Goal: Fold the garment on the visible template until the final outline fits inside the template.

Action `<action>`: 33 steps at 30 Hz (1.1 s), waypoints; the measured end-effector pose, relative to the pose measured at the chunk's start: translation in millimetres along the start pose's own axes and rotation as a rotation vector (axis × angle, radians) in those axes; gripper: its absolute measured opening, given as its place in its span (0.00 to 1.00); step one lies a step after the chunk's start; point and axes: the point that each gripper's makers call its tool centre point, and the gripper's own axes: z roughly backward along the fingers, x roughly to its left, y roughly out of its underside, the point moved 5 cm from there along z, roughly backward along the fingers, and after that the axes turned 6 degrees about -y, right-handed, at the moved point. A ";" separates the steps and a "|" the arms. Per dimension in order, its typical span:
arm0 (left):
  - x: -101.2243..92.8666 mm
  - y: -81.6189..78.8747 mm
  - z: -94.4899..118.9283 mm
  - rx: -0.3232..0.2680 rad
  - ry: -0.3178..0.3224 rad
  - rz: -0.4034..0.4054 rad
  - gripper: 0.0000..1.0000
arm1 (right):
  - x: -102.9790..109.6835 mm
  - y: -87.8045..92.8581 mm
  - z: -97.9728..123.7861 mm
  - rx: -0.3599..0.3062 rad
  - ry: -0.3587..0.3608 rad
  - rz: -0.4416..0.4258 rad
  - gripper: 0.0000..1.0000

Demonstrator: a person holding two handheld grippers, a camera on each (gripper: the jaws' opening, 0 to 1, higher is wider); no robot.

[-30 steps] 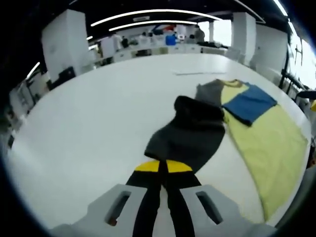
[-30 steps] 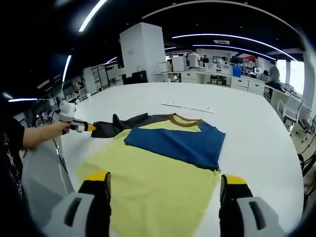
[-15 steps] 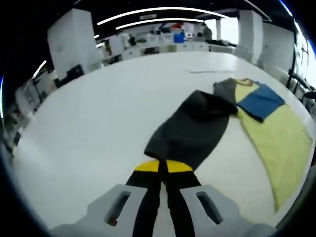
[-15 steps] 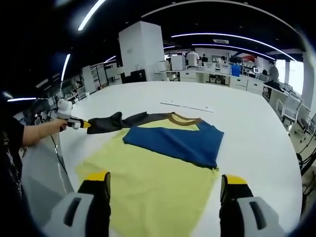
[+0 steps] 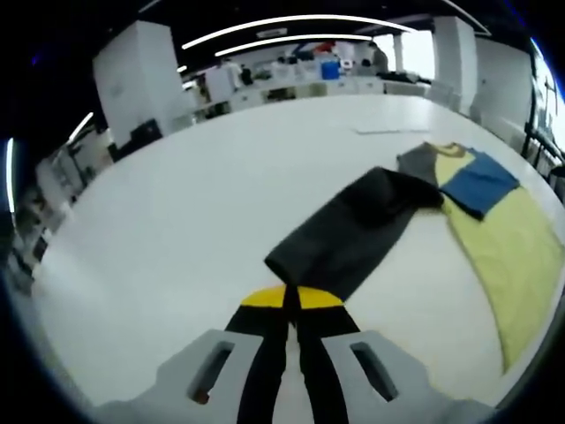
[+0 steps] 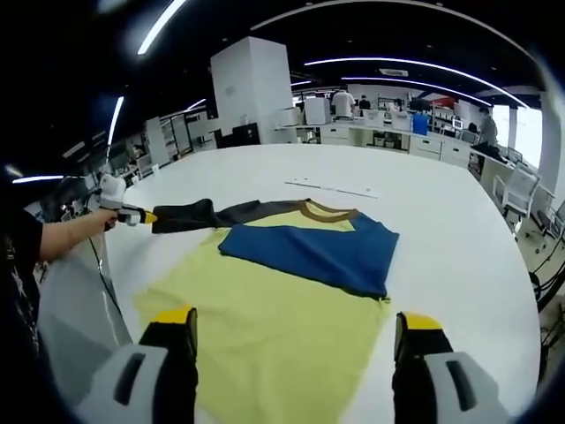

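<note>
The left tongs (image 5: 291, 305) are pressed together on the cuff of a dark grey sleeve (image 5: 353, 234), which runs away from their yellow tips across the white desk (image 5: 194, 203) toward the rest of the shirt (image 5: 503, 238). Ahead and to the right of these tongs, the sleeve joins the shirt's yellow body near its brown collar, with a blue sleeve (image 5: 481, 181) folded over the yellow cloth.

In the right gripper view, the right tongs (image 6: 287, 331) are spread wide, gripping nothing, with the yellow hem of the shirt (image 6: 274, 327) lying between and just ahead of the two jaws. Past them the blue sleeve (image 6: 313, 256) lies flat across the chest, and the brown collar (image 6: 327, 212) sits beyond it. Far to the left of these tongs, the grey sleeve (image 6: 199, 215) is stretched out sideways to the left tongs (image 6: 146, 216), held by a person's hand (image 6: 93, 225). A thin pale strip (image 6: 331, 188) lies on the desk beyond the collar; it is too small to tell what it is.
</note>
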 end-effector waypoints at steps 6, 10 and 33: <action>0.4 -6.3 3.2 -0.011 -0.008 -0.005 0.00 | -0.4 1.0 0.3 0.005 0.002 -0.002 0.93; -2.0 -17.5 7.8 -0.044 -0.004 -0.022 0.00 | -1.3 0.6 0.7 0.002 0.005 -0.006 0.93; -27.4 -84.6 23.8 -0.212 0.029 -0.191 0.00 | -0.9 3.7 2.6 -0.002 0.002 -0.014 0.92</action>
